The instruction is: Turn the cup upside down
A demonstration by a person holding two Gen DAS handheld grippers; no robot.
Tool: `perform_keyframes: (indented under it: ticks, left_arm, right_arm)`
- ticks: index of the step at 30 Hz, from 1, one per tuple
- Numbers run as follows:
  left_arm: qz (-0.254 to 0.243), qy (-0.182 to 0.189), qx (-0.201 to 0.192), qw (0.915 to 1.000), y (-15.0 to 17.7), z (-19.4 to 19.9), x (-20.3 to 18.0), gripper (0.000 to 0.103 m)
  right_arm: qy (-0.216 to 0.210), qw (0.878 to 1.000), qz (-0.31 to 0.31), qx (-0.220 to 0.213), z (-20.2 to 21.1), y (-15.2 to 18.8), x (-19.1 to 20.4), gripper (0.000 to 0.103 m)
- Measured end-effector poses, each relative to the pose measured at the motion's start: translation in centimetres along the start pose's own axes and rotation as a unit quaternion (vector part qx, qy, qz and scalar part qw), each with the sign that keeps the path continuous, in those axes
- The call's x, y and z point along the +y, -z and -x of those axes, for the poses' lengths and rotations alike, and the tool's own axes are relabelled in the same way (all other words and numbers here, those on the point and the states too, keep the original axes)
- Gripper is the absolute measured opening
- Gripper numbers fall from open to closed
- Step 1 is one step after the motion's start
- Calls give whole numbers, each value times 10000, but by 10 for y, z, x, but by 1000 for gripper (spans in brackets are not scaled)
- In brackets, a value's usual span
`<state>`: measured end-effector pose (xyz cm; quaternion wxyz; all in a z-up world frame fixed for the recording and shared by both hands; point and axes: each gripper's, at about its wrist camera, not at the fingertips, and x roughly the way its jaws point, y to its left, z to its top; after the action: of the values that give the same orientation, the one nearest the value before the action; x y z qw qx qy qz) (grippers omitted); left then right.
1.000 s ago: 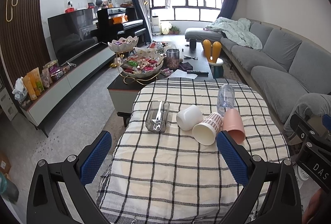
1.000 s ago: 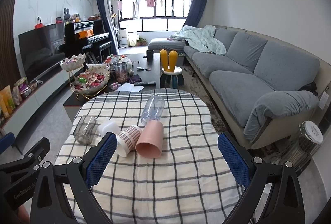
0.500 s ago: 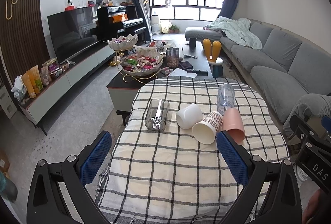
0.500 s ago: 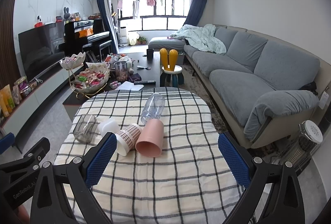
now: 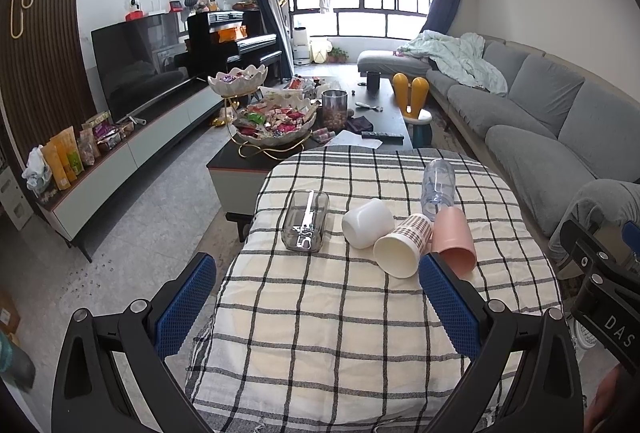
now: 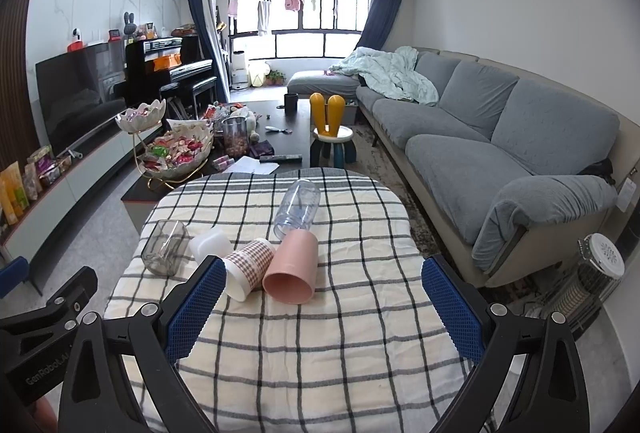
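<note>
Several cups lie on their sides on a checked tablecloth point(image 5: 320, 313): a smoky glass cup point(image 5: 306, 220), a white cup point(image 5: 368, 222), a plaid paper cup point(image 5: 402, 246), a pink cup point(image 5: 456, 241) and a clear plastic cup point(image 5: 438, 185). They show in the right wrist view too: glass point(image 6: 166, 247), white point(image 6: 210, 244), plaid point(image 6: 248, 267), pink point(image 6: 294, 267), clear point(image 6: 298, 209). My left gripper point(image 5: 316, 297) is open and empty, held short of the cups. My right gripper point(image 6: 322, 297) is open and empty, just before the pink cup.
A dark coffee table point(image 5: 384, 109) with candy bowls point(image 5: 276, 125) stands behind the small table. A grey sofa point(image 6: 500, 137) runs along the right. A TV unit point(image 5: 132, 149) is at left, a heater point(image 6: 592, 273) at far right.
Both grippers stay open and nearly still. The views shift only slightly; the cups have not moved.
</note>
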<state>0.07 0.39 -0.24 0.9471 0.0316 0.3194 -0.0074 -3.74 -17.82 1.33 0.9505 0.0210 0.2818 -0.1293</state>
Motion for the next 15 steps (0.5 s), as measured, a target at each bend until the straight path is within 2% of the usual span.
perform_keyframes:
  ticks: [9, 13, 14, 15]
  left_arm:
    - [34, -73, -8, 10000, 8, -21, 6, 103]
    - [45, -100, -25, 9999, -3, -34, 11, 103]
    - [69, -79, -28, 9999, -5, -39, 14, 103]
    - [99, -49, -58, 9999, -7, -44, 16, 103]
  right_arm:
    - [4, 10000, 19, -16, -8, 1, 7, 99]
    - [1, 10000, 53, -74, -18, 1, 23, 99]
    - [-3, 10000, 50, -75, -20, -8, 21, 99]
    - [-10, 10000, 47, -67, -43, 0, 38, 99]
